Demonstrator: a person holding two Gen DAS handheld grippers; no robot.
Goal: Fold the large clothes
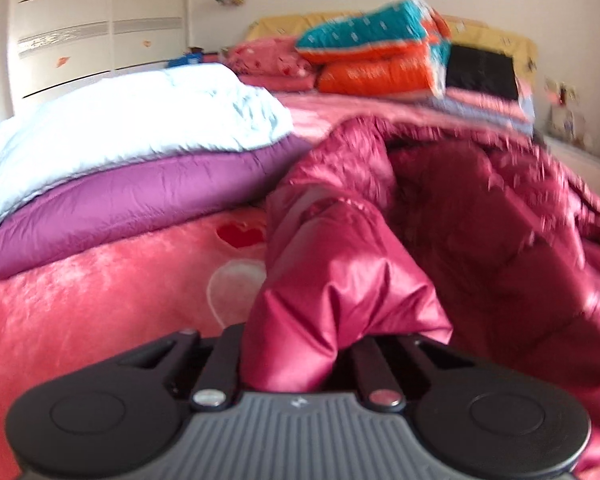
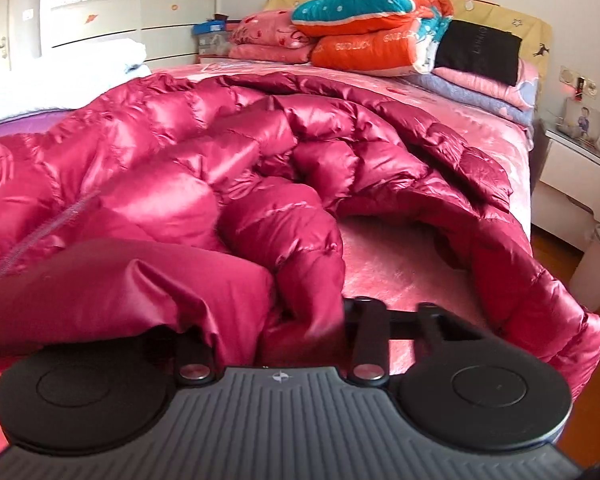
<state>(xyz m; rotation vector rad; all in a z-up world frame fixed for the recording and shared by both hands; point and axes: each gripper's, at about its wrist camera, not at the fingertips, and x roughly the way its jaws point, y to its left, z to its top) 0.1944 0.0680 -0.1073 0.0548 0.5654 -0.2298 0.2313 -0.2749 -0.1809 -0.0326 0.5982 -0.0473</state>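
Right wrist view: glossy crimson puffer coat (image 2: 228,168) lies rumpled, both grippers' fingers clamped on its fabric.

Bright daylight; the white duvet (image 1: 112,116) left of the tool blows out. Left view motion-blurred, edges bowed by fisheye, corners dark.

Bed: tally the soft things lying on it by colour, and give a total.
Crimson down jacket: 1
Purple quilt: 1
White quilt: 1
Teal-and-orange quilt: 1
Pink pillow: 1
Black bag: 1
Total: 6, all on the bed.
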